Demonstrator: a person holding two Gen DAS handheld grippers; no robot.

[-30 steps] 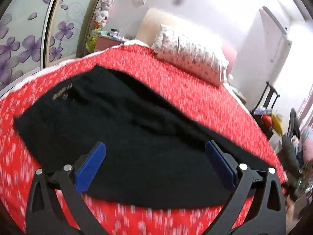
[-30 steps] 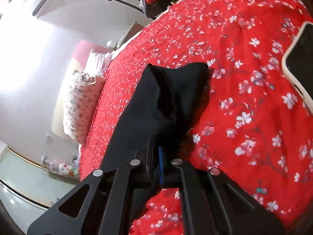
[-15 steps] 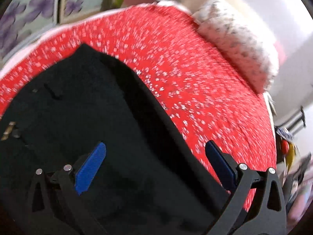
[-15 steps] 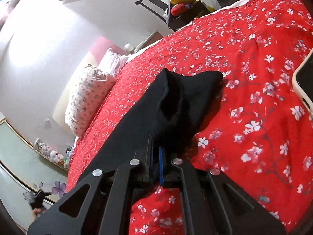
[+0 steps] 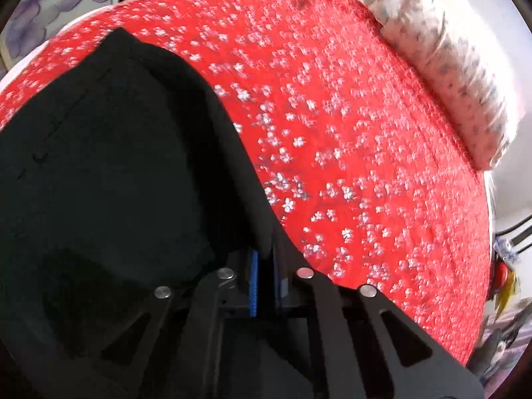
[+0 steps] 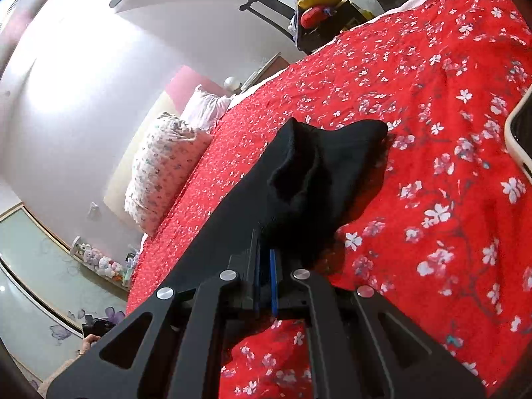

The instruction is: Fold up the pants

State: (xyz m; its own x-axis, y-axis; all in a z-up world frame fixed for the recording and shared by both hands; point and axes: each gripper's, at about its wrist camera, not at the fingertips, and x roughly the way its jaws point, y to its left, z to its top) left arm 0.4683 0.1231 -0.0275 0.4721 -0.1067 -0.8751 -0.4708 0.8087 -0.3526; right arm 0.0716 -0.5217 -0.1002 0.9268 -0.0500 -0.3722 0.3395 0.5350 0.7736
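Black pants [image 5: 116, 173] lie on a red bedspread with white flowers [image 5: 349, 153]. In the left wrist view they fill the left half, waist end up left. My left gripper [image 5: 264, 266] is shut on the pants' right edge; black cloth runs between the blue pads. In the right wrist view the leg end of the pants [image 6: 319, 173] is bunched and lifted off the bedspread [image 6: 432, 166]. My right gripper [image 6: 265, 266] is shut on that cloth near the hem.
A flowered pillow [image 5: 455, 76] lies at the head of the bed, also in the right wrist view [image 6: 163, 169]. A phone with a pale case [image 6: 522, 133] lies at the right edge. A chair with clutter [image 6: 316, 13] stands beyond the bed.
My left gripper moved down onto the pants' edge and shut from wide open. My right gripper stayed shut on the leg end, its view tilting slightly.
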